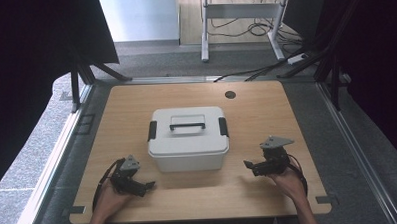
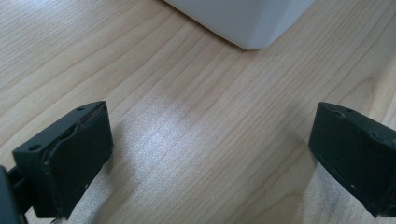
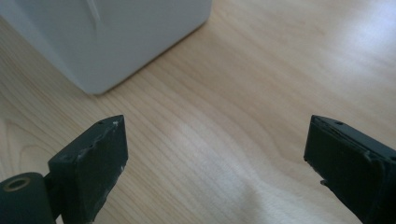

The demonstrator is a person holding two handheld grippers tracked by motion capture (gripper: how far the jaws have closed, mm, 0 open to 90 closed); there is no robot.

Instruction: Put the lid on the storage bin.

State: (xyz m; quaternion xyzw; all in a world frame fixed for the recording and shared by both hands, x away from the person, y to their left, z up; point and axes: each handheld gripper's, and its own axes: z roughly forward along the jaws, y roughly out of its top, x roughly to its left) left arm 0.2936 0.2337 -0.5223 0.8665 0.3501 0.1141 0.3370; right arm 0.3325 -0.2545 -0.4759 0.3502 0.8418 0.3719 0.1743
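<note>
A white box [image 1: 188, 139] with a shut lid sits near the middle of the wooden surface [image 1: 256, 115]. A dark handle [image 1: 187, 126] lies flat on the lid, and a dark latch [image 1: 152, 130] clamps each short end.

The left tool [image 1: 148, 185] rests low on the surface, just off the box's near left corner, apart from it and angled toward it. A hand [image 1: 109, 197] grips it from behind. In the left gripper view its jaws stand wide, released, with bare wood between them and the box's corner [image 2: 252, 28] a little way ahead.

The right tool [image 1: 247, 165] sits off the box's near right corner, also apart from it, pointing toward the box, with a hand [image 1: 286, 178] behind it. In the right gripper view its jaws are spread wide as well, released, nothing between them but wood grain; the box's white wall [image 3: 121, 37] rises ahead and to one side.

Beyond the box, near the far edge of the surface, is a small dark round hole [image 1: 230, 95].
</note>
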